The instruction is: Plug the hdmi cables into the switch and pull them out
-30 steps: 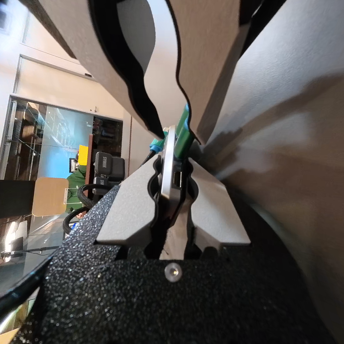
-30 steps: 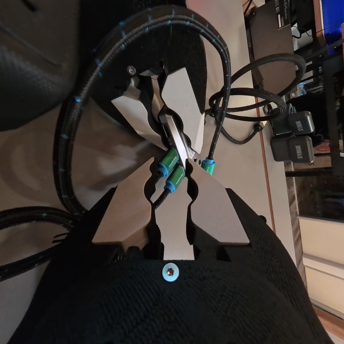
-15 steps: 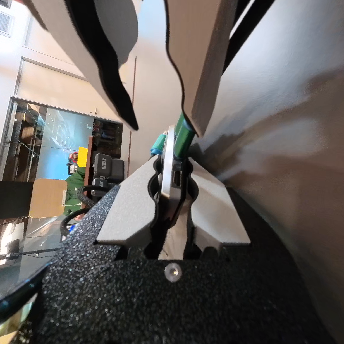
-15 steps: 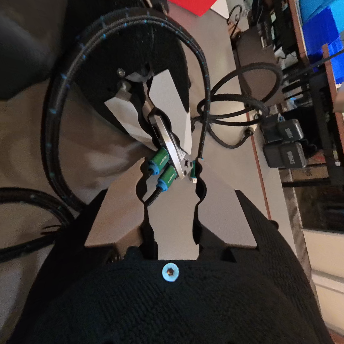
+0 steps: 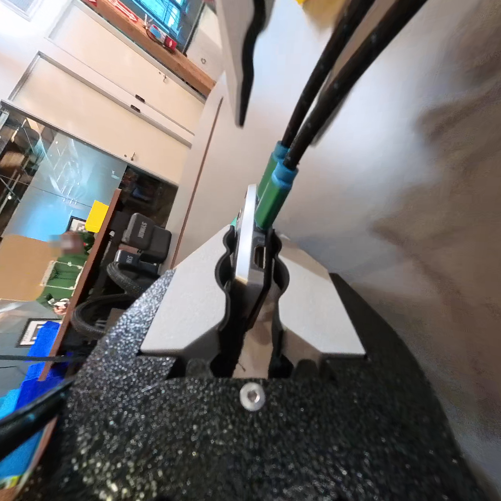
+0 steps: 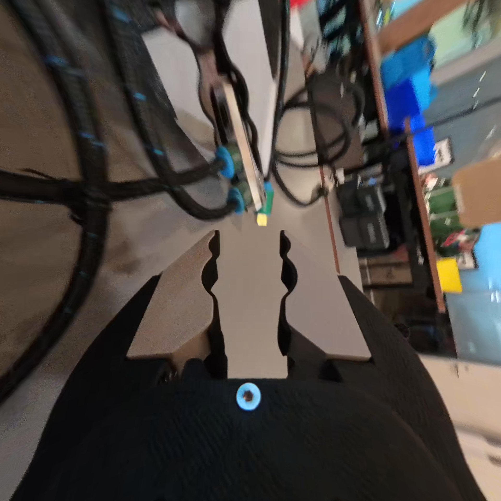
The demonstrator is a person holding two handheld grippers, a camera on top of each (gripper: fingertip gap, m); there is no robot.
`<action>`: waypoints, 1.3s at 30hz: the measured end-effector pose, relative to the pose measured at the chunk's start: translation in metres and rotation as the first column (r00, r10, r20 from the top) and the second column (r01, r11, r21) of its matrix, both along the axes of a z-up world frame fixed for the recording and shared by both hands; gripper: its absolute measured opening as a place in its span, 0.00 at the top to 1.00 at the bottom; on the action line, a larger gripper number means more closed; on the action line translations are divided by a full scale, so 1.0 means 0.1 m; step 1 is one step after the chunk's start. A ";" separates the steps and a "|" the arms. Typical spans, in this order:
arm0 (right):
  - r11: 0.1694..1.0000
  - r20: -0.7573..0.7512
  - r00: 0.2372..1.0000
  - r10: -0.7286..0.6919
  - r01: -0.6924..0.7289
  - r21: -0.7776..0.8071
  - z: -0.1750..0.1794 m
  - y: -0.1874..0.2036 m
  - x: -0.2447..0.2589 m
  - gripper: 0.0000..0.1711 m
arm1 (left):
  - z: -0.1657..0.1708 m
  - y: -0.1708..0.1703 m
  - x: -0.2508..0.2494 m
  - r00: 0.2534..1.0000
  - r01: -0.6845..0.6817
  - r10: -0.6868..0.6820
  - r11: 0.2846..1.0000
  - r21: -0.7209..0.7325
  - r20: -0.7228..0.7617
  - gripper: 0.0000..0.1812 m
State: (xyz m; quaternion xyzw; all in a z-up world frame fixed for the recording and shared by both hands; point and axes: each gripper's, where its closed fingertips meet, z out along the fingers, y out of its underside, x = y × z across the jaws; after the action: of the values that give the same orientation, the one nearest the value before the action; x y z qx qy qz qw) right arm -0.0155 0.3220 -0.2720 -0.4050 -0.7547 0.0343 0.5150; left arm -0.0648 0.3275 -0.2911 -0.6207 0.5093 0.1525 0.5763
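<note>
Left gripper (image 5: 250, 260) squeezes the switch (image 5: 245, 238) tight. Right gripper (image 6: 248, 235) is wide open and empty, near the loose plug (image 6: 264, 202). Best to grab one green plug (image 5: 267, 208) and pull straight out.

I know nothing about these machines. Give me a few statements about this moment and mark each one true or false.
1. The left claw is clamped on the silver switch. True.
2. The right claw is squeezing a green plug. False: it is open and holds nothing.
3. Two green plugs sit side by side in one face of the switch. True.
4. All the cables are unplugged. False: those two are plugged in.
5. The switch lies flat on the table. False: the left claw holds it.
</note>
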 end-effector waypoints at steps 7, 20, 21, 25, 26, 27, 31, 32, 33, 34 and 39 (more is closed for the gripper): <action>0.987 -0.116 0.984 0.138 -0.127 0.102 -0.01 -0.27 -0.28 0.88 | 0.03 -0.12 0.14 0.992 0.112 -0.111 0.994 -0.016 0.057 0.86; 0.964 -0.161 0.965 0.208 -0.174 0.201 -0.08 -0.52 -0.21 0.94 | -0.07 -0.29 0.39 0.959 0.269 -0.259 0.960 0.081 -0.113 0.79; 0.965 -0.176 0.960 0.217 -0.184 0.187 -0.07 -0.55 -0.22 0.94 | -0.07 -0.31 0.41 0.954 0.285 -0.274 0.955 0.083 -0.120 0.80; 0.964 -0.162 0.967 0.195 -0.158 0.215 -0.11 -0.56 -0.26 0.95 | -0.11 -0.26 0.34 0.962 0.218 -0.202 0.974 0.069 -0.185 0.86; 0.960 -0.149 0.973 0.177 -0.137 0.242 -0.12 -0.54 -0.26 0.95 | -0.12 -0.24 0.31 0.965 0.188 -0.173 0.980 0.058 -0.199 0.87; 0.959 -0.142 0.976 0.167 -0.127 0.255 -0.13 -0.54 -0.26 0.95 | -0.13 -0.23 0.29 0.965 0.176 -0.162 0.983 0.055 -0.204 0.87; 0.974 -0.156 0.972 0.178 -0.151 0.171 -0.15 -0.60 -0.24 0.94 | -0.17 -0.29 0.32 0.962 0.198 -0.187 0.979 0.040 -0.197 0.87; 0.980 -0.177 0.968 0.180 -0.163 0.111 -0.14 -0.62 -0.22 0.94 | -0.17 -0.30 0.33 0.963 0.208 -0.199 0.977 0.034 -0.184 0.87; 0.984 -0.200 0.963 0.180 -0.174 0.045 -0.13 -0.63 -0.22 0.94 | -0.16 -0.30 0.35 0.964 0.213 -0.204 0.977 0.033 -0.172 0.87; 0.984 -0.215 0.961 0.176 -0.181 -0.003 -0.13 -0.63 -0.21 0.93 | -0.17 -0.30 0.35 0.965 0.212 -0.205 0.977 0.026 -0.164 0.87; 0.953 -0.107 0.977 0.184 -0.150 0.264 -0.17 -0.65 -0.20 0.94 | -0.19 -0.33 0.35 0.958 0.233 -0.223 0.972 0.038 -0.183 0.87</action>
State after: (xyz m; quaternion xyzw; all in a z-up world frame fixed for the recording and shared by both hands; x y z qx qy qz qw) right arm -0.0355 0.2569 -0.2887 -0.2673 -0.7492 0.0073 0.6060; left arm -0.0295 0.2947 -0.3100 -0.5245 0.6221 0.1546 0.5604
